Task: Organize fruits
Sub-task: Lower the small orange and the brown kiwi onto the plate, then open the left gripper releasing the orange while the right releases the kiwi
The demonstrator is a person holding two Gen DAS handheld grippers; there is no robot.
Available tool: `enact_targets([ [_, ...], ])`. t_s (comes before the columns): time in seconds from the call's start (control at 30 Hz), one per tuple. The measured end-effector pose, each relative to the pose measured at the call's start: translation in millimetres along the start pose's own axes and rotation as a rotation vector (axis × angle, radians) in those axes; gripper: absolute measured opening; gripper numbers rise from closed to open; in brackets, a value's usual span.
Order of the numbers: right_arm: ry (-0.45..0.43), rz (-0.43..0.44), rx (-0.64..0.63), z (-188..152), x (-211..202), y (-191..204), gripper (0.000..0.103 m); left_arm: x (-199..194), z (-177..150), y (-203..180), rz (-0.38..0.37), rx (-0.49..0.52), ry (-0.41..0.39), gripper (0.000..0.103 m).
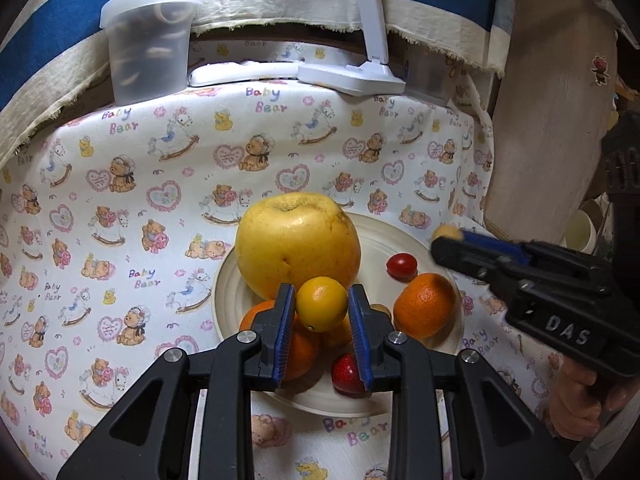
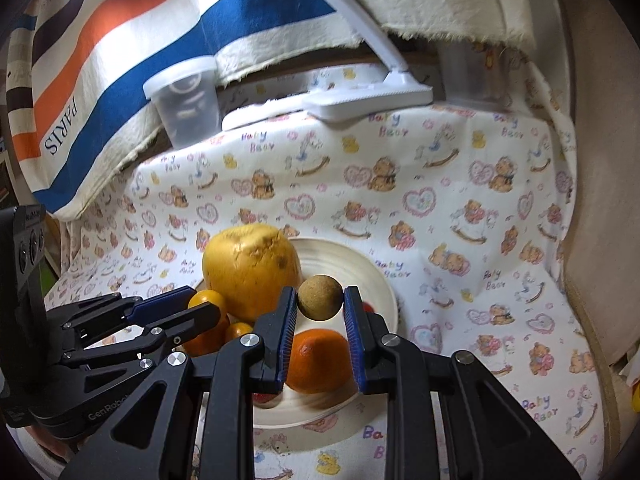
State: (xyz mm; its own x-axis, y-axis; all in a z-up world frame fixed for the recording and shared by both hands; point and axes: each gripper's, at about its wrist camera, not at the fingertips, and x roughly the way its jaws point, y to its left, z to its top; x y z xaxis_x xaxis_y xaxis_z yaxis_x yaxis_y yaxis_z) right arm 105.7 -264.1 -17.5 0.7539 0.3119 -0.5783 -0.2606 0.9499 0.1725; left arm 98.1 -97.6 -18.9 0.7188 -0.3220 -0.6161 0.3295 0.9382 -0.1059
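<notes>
Your left gripper [image 1: 321, 312] fingers pinch a small yellow citrus [image 1: 321, 303], your right gripper [image 2: 320, 304] fingers pinch a brown ball fruit [image 2: 320, 298], both over the plate [image 1: 404, 236] for gathering

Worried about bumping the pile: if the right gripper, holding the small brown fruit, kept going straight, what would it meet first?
Probably the cream plate just right of the big yellow fruit, beyond the right gripper and its small brown fruit; depth is unclear.

left gripper [image 1: 321, 312] is clamped on a yellow fruit [image 1: 321, 303]; right gripper [image 2: 320, 304] is clamped on a brown ball [image 2: 320, 297], both angled downward.
</notes>
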Motion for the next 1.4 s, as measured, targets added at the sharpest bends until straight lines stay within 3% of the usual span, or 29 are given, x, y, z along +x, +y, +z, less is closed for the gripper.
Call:
enact_targets([
  [0.2,0.03,0.024,0.002,-2.4,7.4,1.0,0.025,-7.2,0.3,-3.1,0.012,0.02,-0.038,0.028],
  [0.33,0.04,0.036,0.004,-2.6,9.1,0.7,0.025,-22.3,1.6,-1.9,0.052,0.007,-0.124,0.05],
  [0.4,0.048,0.045,0.003,-2.9,9.9,0.9,0.025,-31.0,3.7,-1.5,0.062,0.013,-0.171,0.054],
  [0.5,0.052,0.045,0.007,-4.0,9.8,2.6,0.025,-41.5,5.3,1.7,0.099,-0.002,-0.231,0.069],
  [0.57,0.059,0.065,-0.002,-4.1,9.9,5.3,0.025,-46.6,5.6,4.5,0.12,-0.012,-0.261,0.085],
  [0.77,0.053,0.069,-0.054,-6.8,9.0,16.2,0.025,-50.4,6.0,9.1,0.162,-0.02,-0.293,0.1],
  [0.9,0.048,0.07,-0.051,-6.3,9.3,14.8,0.026,-50.6,4.3,9.1,0.199,-0.011,-0.313,0.102],
  [0.93,0.047,0.075,-0.049,-6.2,9.3,14.1,0.03,-50.9,4.6,9.1,0.204,-0.007,-0.314,0.102],
  [1.0,0.036,0.087,-0.031,-6.0,7.2,12.5,0.055,-53.7,4.9,9.8,0.204,-0.011,-0.322,0.102],
  [1.03,0.018,0.085,-0.02,-6.0,4.6,11.6,0.074,-55.8,5.0,10.5,0.203,-0.017,-0.326,0.102],
  [1.13,-0.043,0.037,-0.017,-3.4,-7.8,12.0,0.076,-63.9,7.6,11.8,0.203,-0.027,-0.328,0.102],
  [1.27,-0.114,0.014,-0.024,2.1,-25.4,13.8,0.077,-86.8,11.9,9.4,0.232,-0.002,-0.406,0.102],
  [1.4,-0.238,-0.03,-0.074,5.3,-51.5,23.6,0.088,-102.2,11.4,14.7,0.291,0.016,-0.446,0.102],
])
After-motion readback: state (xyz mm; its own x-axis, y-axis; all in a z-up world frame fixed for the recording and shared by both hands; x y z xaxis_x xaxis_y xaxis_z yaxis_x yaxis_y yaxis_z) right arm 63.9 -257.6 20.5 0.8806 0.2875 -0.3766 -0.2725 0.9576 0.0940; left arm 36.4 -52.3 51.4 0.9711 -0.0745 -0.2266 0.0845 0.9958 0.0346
